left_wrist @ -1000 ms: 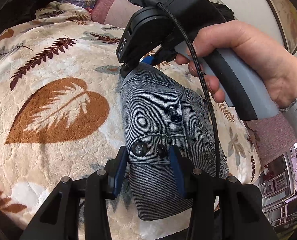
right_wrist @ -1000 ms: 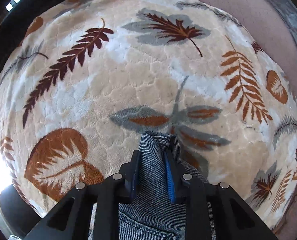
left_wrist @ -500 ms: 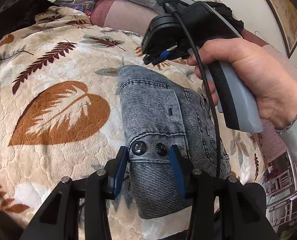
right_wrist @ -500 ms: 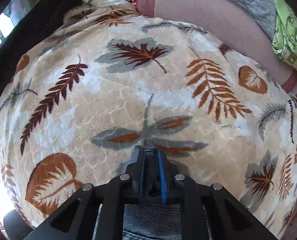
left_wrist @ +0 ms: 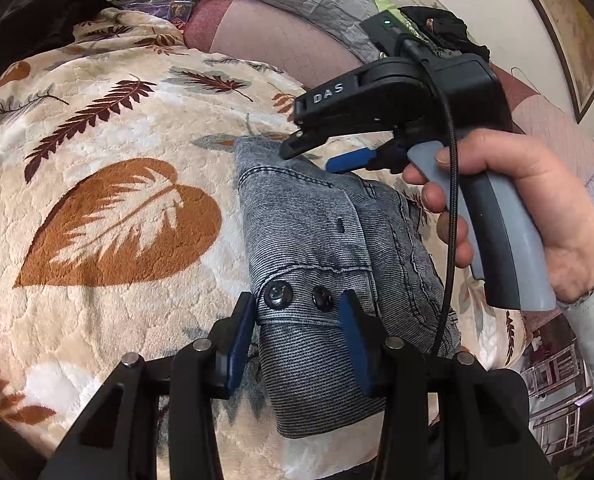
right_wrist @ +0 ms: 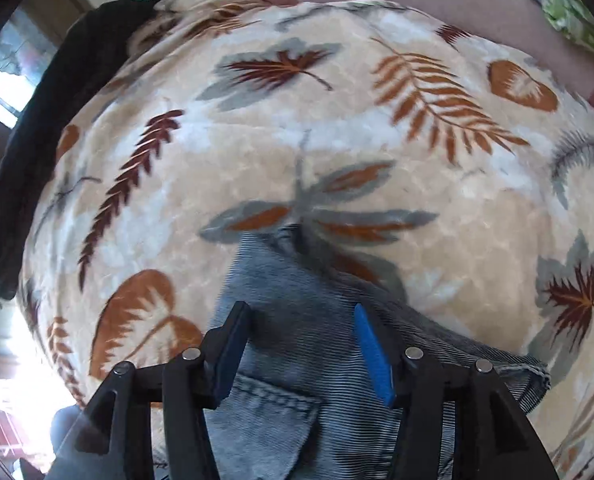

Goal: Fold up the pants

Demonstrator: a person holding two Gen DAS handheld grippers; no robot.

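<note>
The pants (left_wrist: 329,264) are laid folded on the blanket (left_wrist: 109,216). The left gripper (left_wrist: 297,336) is held with fingers apart astride the buttoned waistband, nothing clamped. The right gripper (right_wrist: 301,344) is held spread above the pants' far end. Denim is judged soft yet thick; folded edges are best pinched through all layers.
</note>
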